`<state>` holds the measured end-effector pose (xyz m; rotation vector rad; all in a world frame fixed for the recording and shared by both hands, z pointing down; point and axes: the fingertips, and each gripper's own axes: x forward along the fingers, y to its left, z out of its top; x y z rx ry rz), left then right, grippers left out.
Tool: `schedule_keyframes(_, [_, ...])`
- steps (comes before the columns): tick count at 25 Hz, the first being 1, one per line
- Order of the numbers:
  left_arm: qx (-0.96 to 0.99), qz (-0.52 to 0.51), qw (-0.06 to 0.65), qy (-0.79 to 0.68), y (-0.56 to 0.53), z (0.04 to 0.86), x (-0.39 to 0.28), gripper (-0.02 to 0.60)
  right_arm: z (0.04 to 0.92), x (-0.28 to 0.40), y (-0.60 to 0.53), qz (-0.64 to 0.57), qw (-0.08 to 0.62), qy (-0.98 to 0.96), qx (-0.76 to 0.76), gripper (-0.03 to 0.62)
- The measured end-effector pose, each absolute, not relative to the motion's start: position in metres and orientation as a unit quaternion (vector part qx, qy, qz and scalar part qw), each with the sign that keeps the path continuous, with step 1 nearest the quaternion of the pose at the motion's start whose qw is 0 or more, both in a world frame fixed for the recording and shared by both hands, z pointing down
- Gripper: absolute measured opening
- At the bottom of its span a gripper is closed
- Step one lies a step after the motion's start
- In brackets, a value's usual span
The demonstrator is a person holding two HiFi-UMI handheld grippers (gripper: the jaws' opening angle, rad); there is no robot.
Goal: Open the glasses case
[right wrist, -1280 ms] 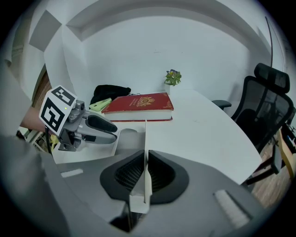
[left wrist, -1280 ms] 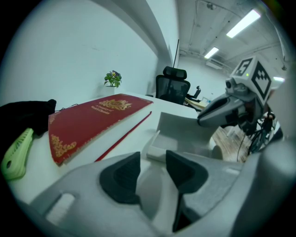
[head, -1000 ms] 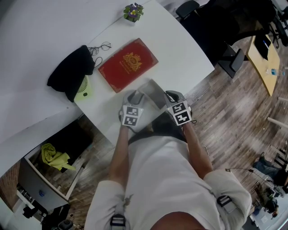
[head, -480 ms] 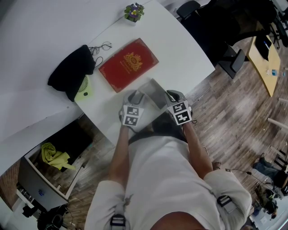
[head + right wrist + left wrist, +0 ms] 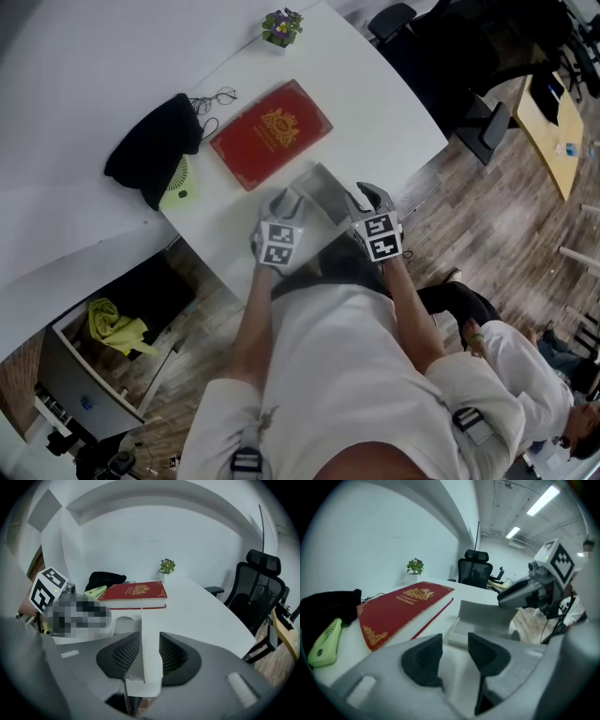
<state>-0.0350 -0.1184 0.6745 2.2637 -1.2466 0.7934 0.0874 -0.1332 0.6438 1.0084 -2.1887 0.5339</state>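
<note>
At the near edge of the white counter, lower centre of the head view, the glasses case sits between both tongs with its lid raised. On that posture I judge the opening essentially achieved.

Right tongs: the jaws have just been opening and now stand released. The lid is upright and edge-on between the pads, not pressed by either. Probable reason: this side lifted the lid and is letting it go.

Left tongs: jaws parted, nothing clamped. The base of the case lies just beyond the tips, at centre of the left gripper view, a position suited to steadying the base against the lift. Whether the tips touch the base cannot be settled.

Upper centre of the head view: a red book, apart from the case. To its left, a black pouch partly covers a green hand fan, with wire spectacles just beside the pouch. A small potted plant stands at the top edge.

Not determinable: the hinge and interior of the case, which the tongs and the raised lid screen in the head view, so whether it holds anything is unknown. A second person at lower right is cut off by the frame edge.
</note>
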Motion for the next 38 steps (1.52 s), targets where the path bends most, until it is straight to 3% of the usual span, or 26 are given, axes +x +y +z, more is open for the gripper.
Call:
schedule_keyframes(11, [0.839, 0.23, 0.149, -0.471, -0.111, 0.599, -0.043, 0.169, 0.59, 0.074, -0.113, 0.174, 0.265, -0.849, 0.423, 0.127])
schedule_keyframes(21, [0.862, 0.195, 0.088, -0.459, -0.084, 0.544, -0.04, 0.169, 0.551, 0.076, -0.072, 0.125, 0.261, -0.84, 0.458, 0.127])
schedule_keyframes(38, [0.873, 0.171, 0.062, -0.453, -0.038, 0.516, -0.045, 0.169, 0.527, 0.074, -0.021, 0.118, 0.249, -0.831, 0.483, 0.127])
